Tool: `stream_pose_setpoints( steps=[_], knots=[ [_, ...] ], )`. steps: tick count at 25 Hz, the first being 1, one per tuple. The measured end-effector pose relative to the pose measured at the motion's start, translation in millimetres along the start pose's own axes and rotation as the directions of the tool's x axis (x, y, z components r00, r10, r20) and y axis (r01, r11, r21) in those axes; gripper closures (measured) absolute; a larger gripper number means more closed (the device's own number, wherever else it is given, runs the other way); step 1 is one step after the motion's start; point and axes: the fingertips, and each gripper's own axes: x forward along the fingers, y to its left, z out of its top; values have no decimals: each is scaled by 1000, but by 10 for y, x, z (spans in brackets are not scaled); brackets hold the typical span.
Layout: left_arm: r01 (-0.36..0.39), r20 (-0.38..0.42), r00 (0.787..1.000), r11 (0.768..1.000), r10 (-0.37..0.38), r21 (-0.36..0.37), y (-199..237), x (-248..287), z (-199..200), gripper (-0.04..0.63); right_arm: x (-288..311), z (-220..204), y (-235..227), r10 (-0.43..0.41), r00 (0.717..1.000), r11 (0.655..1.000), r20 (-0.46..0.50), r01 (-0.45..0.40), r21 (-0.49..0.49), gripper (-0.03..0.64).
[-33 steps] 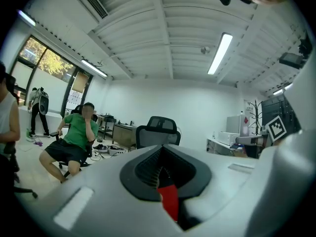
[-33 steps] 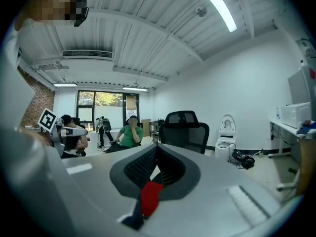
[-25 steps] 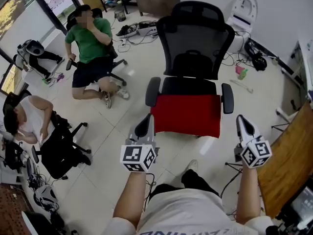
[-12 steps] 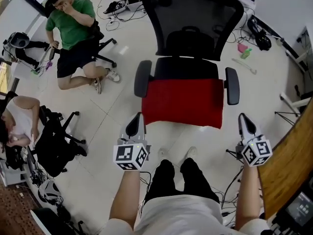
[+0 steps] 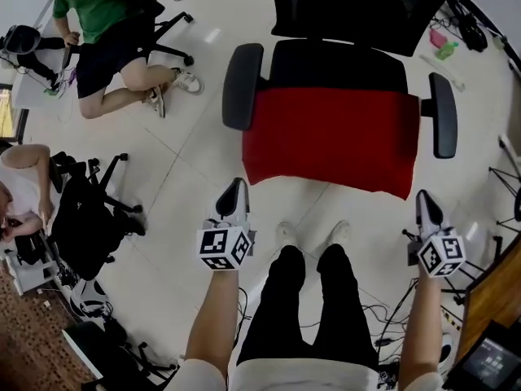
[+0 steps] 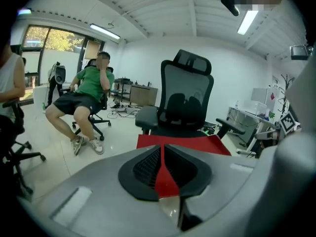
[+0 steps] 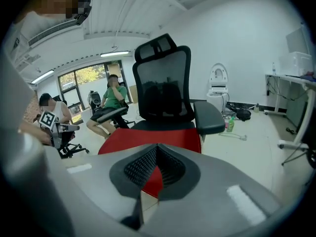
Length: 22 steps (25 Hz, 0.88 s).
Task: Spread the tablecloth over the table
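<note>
Both grippers sit lower now, nearer the office chair (image 5: 241,80) whose seat holds the red tablecloth (image 5: 330,137). On the left gripper (image 5: 234,190) jaws are opening, empty; the right gripper (image 5: 425,202) is pressed together, empty. Best pinch its near corners.

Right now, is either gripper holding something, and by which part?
Nothing is held. The left gripper, its jaws opening, and the shut right gripper are empty, short of the red tablecloth on the chair.

Black office chair (image 5: 338,62) on pale tiled floor (image 5: 179,177).
</note>
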Motion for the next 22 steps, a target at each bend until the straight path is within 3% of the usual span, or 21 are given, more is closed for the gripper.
stream_pose_setpoints(
  steps=[8, 12, 17, 20, 22],
  knots=[
    [-30, -150, 989, 998, 22, -49, 508, 579, -1427, 499, 498, -1039, -434, -16, 998, 998, -55, 19, 55, 609],
    [-17, -230, 973, 997, -2, -81, 718, 920, -2068, 414, 756, -1494, -506, -16, 995, 999, -96, 20, 50, 609],
    [-61, -254, 967, 988, 23, -145, 981, 1092, -2386, 343, 825, -1705, -501, -13, 992, 999, -124, 18, 42, 609],
    [11, -263, 963, 982, -62, -191, 987, 1190, -2494, 267, 860, -1851, -487, -9, 990, 999, -139, 15, 40, 609],
    [78, -276, 952, 975, -134, -206, 918, 1276, -2539, 264, 867, -1914, -477, -11, 989, 999, -150, 17, 38, 609]
  ],
)
